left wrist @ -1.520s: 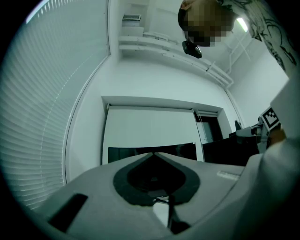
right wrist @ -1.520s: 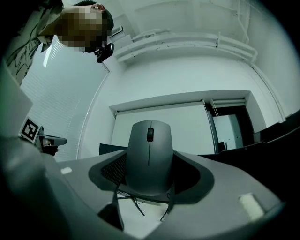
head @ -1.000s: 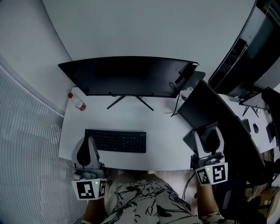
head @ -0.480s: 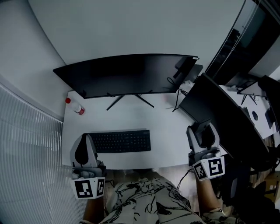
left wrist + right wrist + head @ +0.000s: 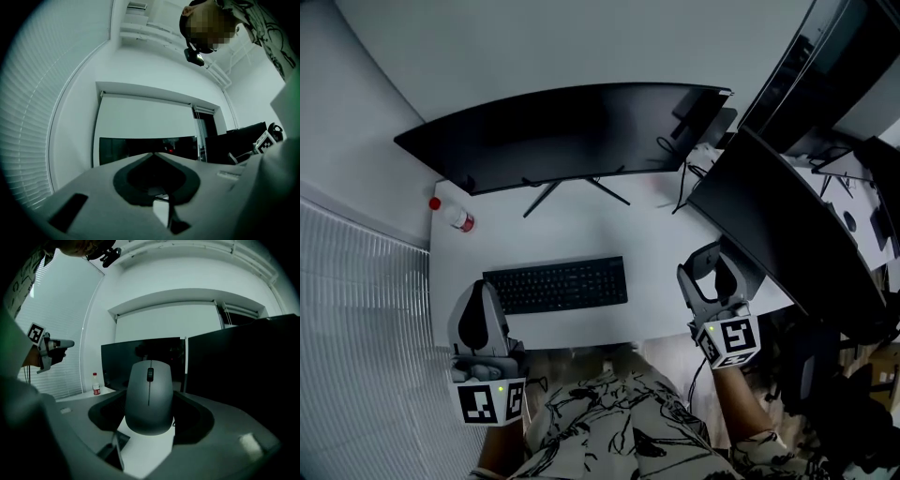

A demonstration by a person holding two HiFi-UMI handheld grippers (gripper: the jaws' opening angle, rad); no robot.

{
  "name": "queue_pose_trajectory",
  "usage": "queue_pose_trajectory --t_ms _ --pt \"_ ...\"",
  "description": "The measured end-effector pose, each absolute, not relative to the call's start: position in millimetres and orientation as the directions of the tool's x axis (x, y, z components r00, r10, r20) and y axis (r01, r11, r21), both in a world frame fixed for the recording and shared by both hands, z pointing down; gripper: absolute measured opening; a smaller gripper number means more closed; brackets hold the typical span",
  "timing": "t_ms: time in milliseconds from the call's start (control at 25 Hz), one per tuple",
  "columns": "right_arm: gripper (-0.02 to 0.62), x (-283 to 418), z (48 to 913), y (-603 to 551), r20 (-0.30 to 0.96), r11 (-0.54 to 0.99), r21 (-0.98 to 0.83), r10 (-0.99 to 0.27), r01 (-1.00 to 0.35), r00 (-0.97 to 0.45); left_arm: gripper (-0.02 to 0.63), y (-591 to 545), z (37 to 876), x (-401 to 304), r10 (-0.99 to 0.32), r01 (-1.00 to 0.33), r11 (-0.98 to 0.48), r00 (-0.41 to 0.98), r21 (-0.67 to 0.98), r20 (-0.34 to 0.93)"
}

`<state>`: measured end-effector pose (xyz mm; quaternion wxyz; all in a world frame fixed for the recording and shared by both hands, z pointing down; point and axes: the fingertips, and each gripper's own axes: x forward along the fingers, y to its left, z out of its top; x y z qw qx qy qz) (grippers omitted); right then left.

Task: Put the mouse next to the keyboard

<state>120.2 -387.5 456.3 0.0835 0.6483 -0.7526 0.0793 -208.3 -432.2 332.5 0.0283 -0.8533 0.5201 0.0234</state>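
Note:
A black keyboard [image 5: 555, 284] lies flat on the white desk [image 5: 647, 244], in front of the curved monitor. My right gripper [image 5: 715, 274] hovers over the desk's front right part, right of the keyboard and apart from it. It is shut on a grey mouse [image 5: 149, 397], which sits lengthwise between the jaws with its scroll wheel facing up; in the head view the mouse [image 5: 721, 278] is a dark shape between the fingers. My left gripper [image 5: 478, 322] hangs at the desk's front left edge, below the keyboard's left end, shut with nothing in it [image 5: 152, 154].
A wide curved monitor [image 5: 562, 141] on a V-shaped stand fills the back of the desk. A second dark screen [image 5: 787, 244] slants along the right side, close to my right gripper. A red-capped bottle [image 5: 453, 216] stands at the back left. Cables [image 5: 682, 192] hang near the monitors.
My right gripper has carried the mouse leftward and inward from beside the desk's right edge to over the desk. The left gripper has stayed at the front left edge.

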Motion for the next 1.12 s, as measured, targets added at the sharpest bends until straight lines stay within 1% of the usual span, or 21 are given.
queue_pose_trajectory --t_ms 240,400,840,1120 --pt "0.298 103 514 -391 0.353 0.194 0.011 -0.919 -0.981 -0.178 -0.009 -432 345 -206 -0.879 -0.879 -0.476 0.476 -0.024 -0.037" --pt "0.298 95 547 -397 0.395 0.214 0.035 -0.900 -0.976 -0.183 -0.009 -435 354 -205 -0.871 -0.871 -0.490 0.491 -0.032 -0.019" --pt "0.298 80 630 -402 0.559 0.264 0.027 -0.803 -0.964 -0.205 -0.008 -437 380 -210 -0.866 -0.866 -0.499 0.499 -0.019 0.023" --pt "0.298 72 676 -400 0.669 0.294 0.003 -0.711 -0.956 -0.217 -0.008 -437 394 -215 -0.873 -0.873 -0.487 0.486 -0.011 0.049"
